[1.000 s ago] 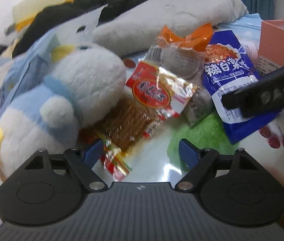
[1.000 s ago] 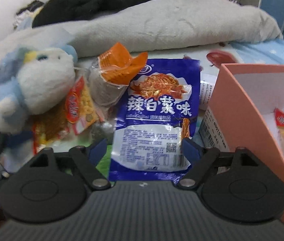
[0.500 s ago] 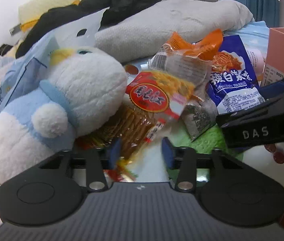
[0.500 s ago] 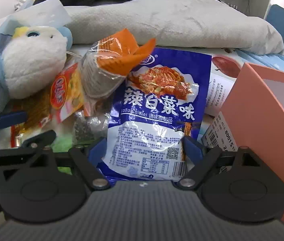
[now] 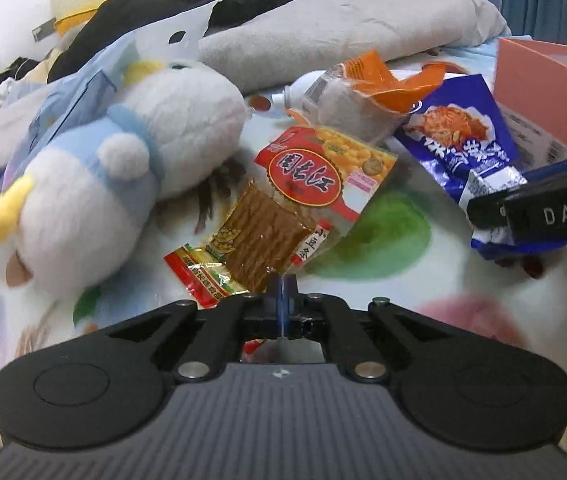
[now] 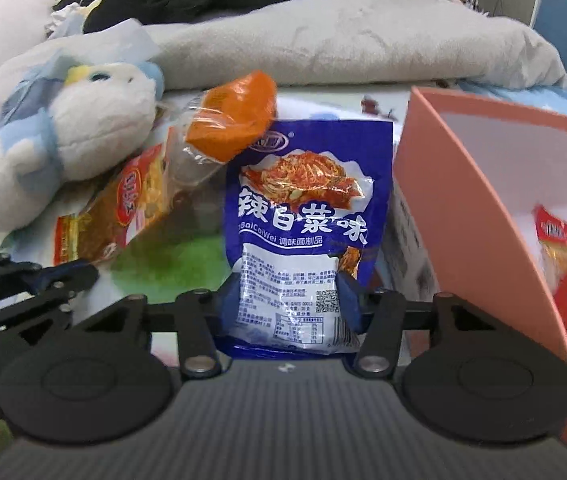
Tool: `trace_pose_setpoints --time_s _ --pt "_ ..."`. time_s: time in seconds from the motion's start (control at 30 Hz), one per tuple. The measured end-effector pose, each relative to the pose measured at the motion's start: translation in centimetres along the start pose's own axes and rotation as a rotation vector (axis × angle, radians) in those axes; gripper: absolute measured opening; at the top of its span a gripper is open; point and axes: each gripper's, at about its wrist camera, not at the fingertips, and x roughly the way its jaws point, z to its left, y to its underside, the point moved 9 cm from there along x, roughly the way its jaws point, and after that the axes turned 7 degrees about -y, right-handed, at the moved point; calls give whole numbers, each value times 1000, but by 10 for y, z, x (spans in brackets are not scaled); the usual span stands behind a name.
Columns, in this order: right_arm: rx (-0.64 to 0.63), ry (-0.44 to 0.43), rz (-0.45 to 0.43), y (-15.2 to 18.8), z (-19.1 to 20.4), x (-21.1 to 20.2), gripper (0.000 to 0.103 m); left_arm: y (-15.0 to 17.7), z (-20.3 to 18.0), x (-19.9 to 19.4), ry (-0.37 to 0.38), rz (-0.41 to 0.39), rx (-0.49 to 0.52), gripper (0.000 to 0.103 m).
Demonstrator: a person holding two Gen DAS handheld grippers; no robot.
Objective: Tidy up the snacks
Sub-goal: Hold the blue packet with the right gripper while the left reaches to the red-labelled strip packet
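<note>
A red-and-yellow snack packet [image 5: 295, 208] hangs by its lower corner from my left gripper [image 5: 281, 300], which is shut on it. The same packet [image 6: 123, 208] shows at the left of the right wrist view, with the left gripper [image 6: 63, 276] below it. A blue snack packet [image 6: 303, 232] stands between the jaws of my right gripper [image 6: 288, 292]. These jaws are closing, and both pads press its side edges so that it bulges. From the left wrist view the blue packet [image 5: 459, 140] is crumpled in the right gripper's fingers [image 5: 543, 212]. A pink box [image 6: 463, 168] stands right of it.
An orange-topped clear packet [image 5: 363, 96] lies behind the two held packets. A white and blue plush toy [image 5: 123, 160] lies on the left of the printed bed sheet [image 5: 383, 232]. A grey blanket [image 5: 343, 28] and dark clothes are piled behind. Red packets [image 6: 563, 240] lie inside the pink box.
The left jaws went from wide open to shut on the red packet's corner, and the packet came out from under the others. The right jaws narrowed onto the blue packet.
</note>
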Motion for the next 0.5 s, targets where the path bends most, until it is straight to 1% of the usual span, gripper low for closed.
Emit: trace_pose_setpoints --time_s 0.3,0.43,0.5 --pt "-6 -52 26 44 13 -33 53 38 -9 -49 4 27 -70 1" --pt "-15 -77 37 62 18 -51 53 59 -14 -75 6 58 -101 1" --pt "-25 -80 44 70 20 -58 53 68 -16 -86 -5 70 -107 1"
